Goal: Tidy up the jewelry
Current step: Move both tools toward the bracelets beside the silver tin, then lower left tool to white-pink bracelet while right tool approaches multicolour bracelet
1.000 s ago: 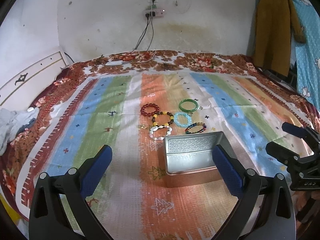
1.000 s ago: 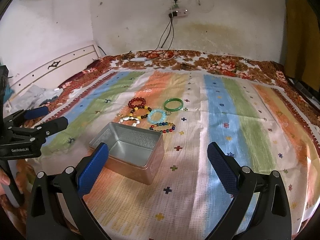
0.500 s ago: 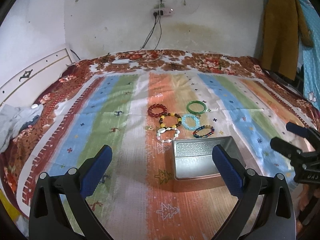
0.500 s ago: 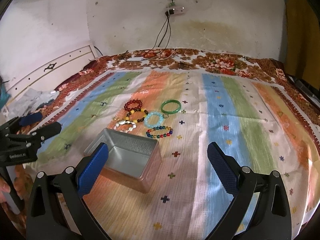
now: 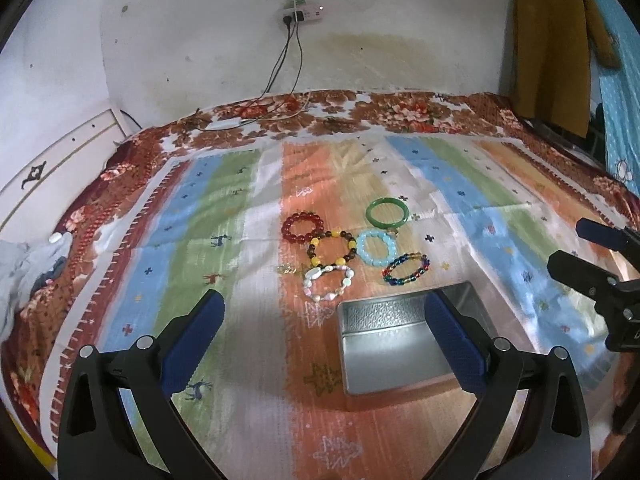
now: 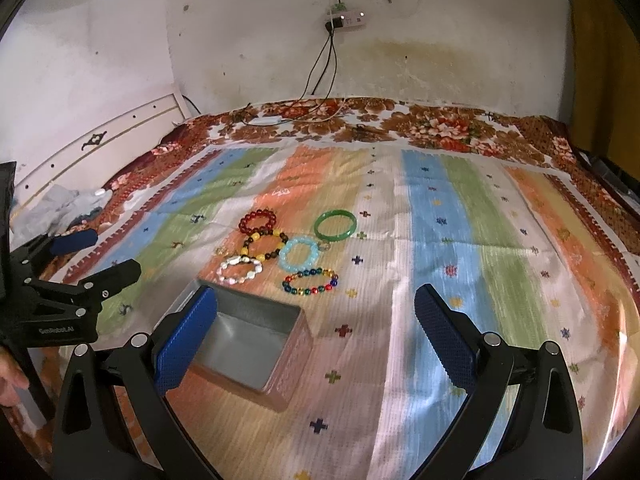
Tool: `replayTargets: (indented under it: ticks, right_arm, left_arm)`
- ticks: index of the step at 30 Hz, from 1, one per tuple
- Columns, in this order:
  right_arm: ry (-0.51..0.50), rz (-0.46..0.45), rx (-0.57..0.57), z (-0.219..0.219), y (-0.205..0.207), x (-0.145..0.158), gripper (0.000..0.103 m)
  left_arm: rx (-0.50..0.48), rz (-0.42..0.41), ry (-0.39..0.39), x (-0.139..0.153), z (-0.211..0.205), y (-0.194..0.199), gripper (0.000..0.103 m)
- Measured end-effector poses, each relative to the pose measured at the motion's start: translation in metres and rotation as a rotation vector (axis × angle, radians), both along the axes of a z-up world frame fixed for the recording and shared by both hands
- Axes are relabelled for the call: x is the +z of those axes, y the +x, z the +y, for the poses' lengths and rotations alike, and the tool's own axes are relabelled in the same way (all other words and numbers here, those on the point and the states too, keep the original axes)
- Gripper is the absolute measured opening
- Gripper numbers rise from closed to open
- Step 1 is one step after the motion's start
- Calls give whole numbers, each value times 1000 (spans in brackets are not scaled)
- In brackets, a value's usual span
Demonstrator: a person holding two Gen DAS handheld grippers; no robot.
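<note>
Striped bedspread point(image 5: 224, 240); light, slippery bead bracelets point(image 5: 328, 254) beside tin point(image 5: 384, 348); pinch across beads; both tongs point(image 5: 324, 328) point(image 6: 316, 326) agape, empty.

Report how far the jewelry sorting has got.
Done: nothing yet; the tin is empty. In hand: nothing; the left gripper and right gripper are both open above the bedspread. Left: all six bracelets lie beyond the tin: red, green, yellow-brown, light blue, white, multicolour.
</note>
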State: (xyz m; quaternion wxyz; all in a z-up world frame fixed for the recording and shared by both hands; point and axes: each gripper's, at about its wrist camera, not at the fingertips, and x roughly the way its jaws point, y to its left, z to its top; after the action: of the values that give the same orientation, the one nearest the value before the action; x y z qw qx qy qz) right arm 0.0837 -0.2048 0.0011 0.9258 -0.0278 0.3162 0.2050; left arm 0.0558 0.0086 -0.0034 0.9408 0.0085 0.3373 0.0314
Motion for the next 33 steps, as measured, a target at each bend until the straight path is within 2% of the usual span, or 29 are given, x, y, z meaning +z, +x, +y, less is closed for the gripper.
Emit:
replayTargets:
  ticks: [4,9,14,21,27,33]
  right_arm:
    - [-24,-4,20,7,4,-1,101]
    - [-4,38,7,4,14,-3,101]
    - [-9,39,-19,4,31,-3,101]
    - [-20,47,-17,8,47,-6,101]
    - [-43,65,-18,14,62,-11,101]
    - [-45,84,-6,18,75,-16,101]
  left_arm:
    - [3,14,0,-3,-1,4,98]
    - [10,39,-10,-6,4,9,98]
    - [22,45,-21,-6,8,21,98]
    - [23,46,14,-10,8,35,98]
    - [59,87,-28,-16,20,61,98]
    - [56,110,-22,-22,20,75,98]
